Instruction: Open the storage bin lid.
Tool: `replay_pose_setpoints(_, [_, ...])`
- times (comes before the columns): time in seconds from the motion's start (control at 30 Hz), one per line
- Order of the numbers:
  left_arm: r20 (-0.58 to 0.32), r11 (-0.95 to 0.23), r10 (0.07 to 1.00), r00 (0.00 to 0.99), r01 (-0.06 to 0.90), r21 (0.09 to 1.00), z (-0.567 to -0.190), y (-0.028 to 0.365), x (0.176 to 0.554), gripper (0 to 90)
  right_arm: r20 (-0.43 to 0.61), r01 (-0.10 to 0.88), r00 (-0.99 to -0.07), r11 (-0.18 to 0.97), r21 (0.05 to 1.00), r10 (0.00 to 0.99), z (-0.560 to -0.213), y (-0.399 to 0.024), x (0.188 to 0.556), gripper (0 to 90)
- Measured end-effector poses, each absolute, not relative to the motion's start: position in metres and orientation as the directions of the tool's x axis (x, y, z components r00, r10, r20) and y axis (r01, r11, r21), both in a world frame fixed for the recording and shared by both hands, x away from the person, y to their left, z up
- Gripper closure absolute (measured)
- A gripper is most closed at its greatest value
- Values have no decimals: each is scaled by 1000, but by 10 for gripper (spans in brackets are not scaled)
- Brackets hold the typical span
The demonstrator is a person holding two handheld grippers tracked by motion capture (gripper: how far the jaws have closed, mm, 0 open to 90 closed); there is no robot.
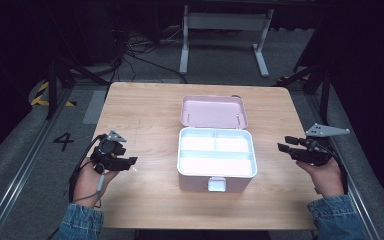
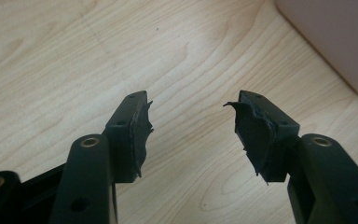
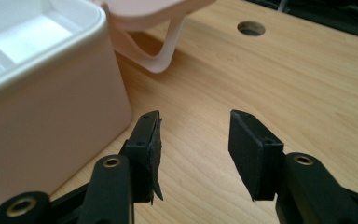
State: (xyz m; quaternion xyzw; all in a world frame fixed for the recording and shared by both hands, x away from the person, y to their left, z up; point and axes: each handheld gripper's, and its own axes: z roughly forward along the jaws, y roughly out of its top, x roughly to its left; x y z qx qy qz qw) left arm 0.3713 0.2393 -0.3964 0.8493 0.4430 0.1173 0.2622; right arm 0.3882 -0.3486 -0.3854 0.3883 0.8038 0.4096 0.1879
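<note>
Pink plastic box (image 1: 216,170) with its hinged lid (image 1: 214,111) swung back sits at the middle of the wooden surface (image 1: 145,107), its long axis running left to right between the two hands; the white inner tray (image 1: 217,150) shows three empty compartments. Left gripper (image 1: 126,162) is held near the left edge of the surface, aimed toward the box, fingers (image 2: 137,133) apart with nothing between them. Right gripper (image 1: 283,143) is held off the right side, likewise aimed inward, fingers (image 3: 247,151) apart and empty. Both hands lie about equally distant from the box, so neither is clearly nearer; the front latch (image 1: 216,184) faces the person.
</note>
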Motion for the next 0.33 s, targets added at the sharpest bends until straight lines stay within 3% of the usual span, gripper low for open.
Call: replay_pose_setpoints(0.33, [-123,-410,838,532,762,501,-409,248,377,421,83,560,-605,349,752,792,-407,-348,397,506])
